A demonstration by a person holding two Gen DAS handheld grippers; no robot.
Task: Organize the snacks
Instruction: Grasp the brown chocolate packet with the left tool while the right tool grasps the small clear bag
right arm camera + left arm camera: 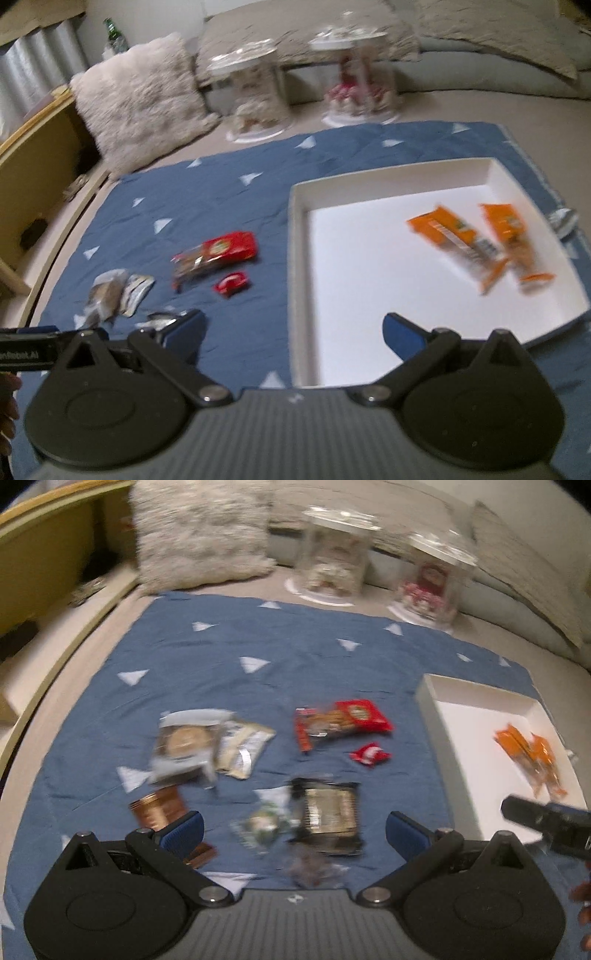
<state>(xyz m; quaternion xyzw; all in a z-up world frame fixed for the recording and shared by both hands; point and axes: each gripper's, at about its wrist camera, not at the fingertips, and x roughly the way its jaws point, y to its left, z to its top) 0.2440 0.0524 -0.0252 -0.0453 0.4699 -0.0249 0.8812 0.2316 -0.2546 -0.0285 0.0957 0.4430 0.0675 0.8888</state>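
Observation:
Several snack packets lie on a blue cloth (295, 657). In the left wrist view my left gripper (294, 829) is open and empty above a black packet (330, 814) and a clear-wrapped sweet (263, 825). Farther out lie a red packet (341, 720), a small red packet (369, 754), a grey cookie packet (184, 744) and a copper packet (159, 808). In the right wrist view my right gripper (293, 332) is open and empty over the near-left corner of a white tray (299, 280), which holds two orange packets (476, 243).
Two clear lidded jars (334, 559) (430, 585) stand beyond the cloth. A fluffy pillow (201, 535) leans at the back left, beside a wooden shelf (48, 554). Grey cushions (498, 33) line the back. The right gripper's body (546, 821) shows at the tray's near edge.

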